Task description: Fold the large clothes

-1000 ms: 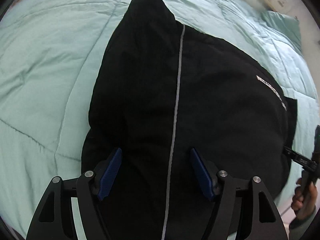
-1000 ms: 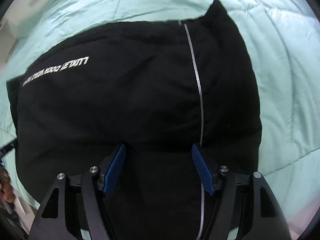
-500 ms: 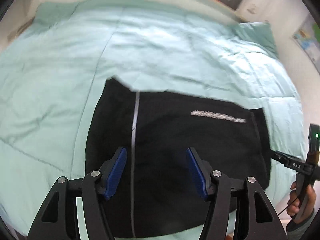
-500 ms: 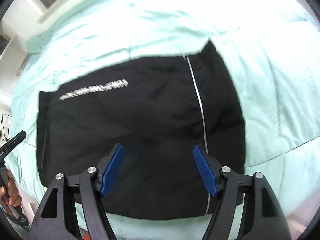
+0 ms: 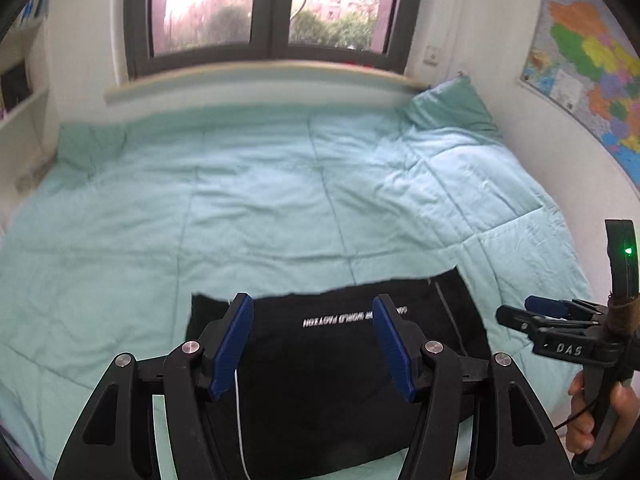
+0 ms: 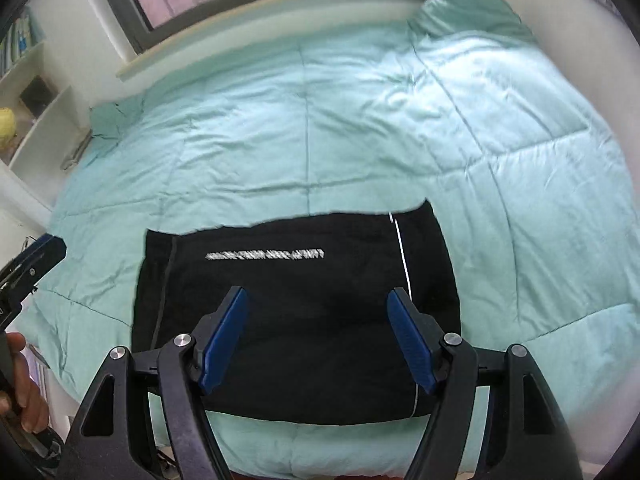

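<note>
At six o'clock on the mint-green bed (image 6: 360, 128), folded black garment (image 6: 304, 320) lying flat, left tongs (image 5: 314, 346) and right tongs (image 6: 318, 340) both gaping, empty, above it.

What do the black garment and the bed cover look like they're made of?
Black garment: apparently soft matte fabric, lying flat and folded, with white print and a pale stripe. Bed cover: likely padded quilted cotton or microfibre, given stitched squares and soft wrinkles.
</note>
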Available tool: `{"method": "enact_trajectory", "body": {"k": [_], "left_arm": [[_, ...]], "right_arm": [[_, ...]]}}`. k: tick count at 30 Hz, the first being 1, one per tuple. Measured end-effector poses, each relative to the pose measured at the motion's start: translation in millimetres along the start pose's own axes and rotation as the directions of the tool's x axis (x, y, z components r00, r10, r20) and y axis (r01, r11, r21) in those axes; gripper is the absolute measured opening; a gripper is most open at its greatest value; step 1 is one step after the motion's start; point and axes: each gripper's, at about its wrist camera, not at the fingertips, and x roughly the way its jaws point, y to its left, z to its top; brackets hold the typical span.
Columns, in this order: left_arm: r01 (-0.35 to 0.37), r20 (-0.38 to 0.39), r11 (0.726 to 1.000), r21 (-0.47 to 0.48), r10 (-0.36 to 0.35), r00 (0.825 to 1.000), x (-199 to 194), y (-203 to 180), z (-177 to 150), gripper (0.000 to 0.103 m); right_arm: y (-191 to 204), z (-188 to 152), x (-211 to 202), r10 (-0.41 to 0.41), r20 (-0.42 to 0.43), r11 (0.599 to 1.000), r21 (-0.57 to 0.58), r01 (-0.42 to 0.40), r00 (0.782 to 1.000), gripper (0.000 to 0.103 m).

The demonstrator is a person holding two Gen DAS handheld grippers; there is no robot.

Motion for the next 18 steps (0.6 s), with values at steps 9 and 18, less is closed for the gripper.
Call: {"method": "enact_trajectory", "body": {"k": [9, 18], "left_arm": [[-0.101, 0.080, 0.994, 0.050, 0.097, 0.992, -51, -28, 18, 0.065], [-0.210, 0.009, 0.977, -0.045, 0.210, 0.978, -23, 1, 3, 0.066]], "right_arm": [[32, 18, -67, -0.054, 0.121, 0.993, -0.098, 0.066, 0.991, 0.083], [30, 20, -61, -0.085, 0.102, 0.988, -0.116, 0.097, 0.991, 0.084]]}}
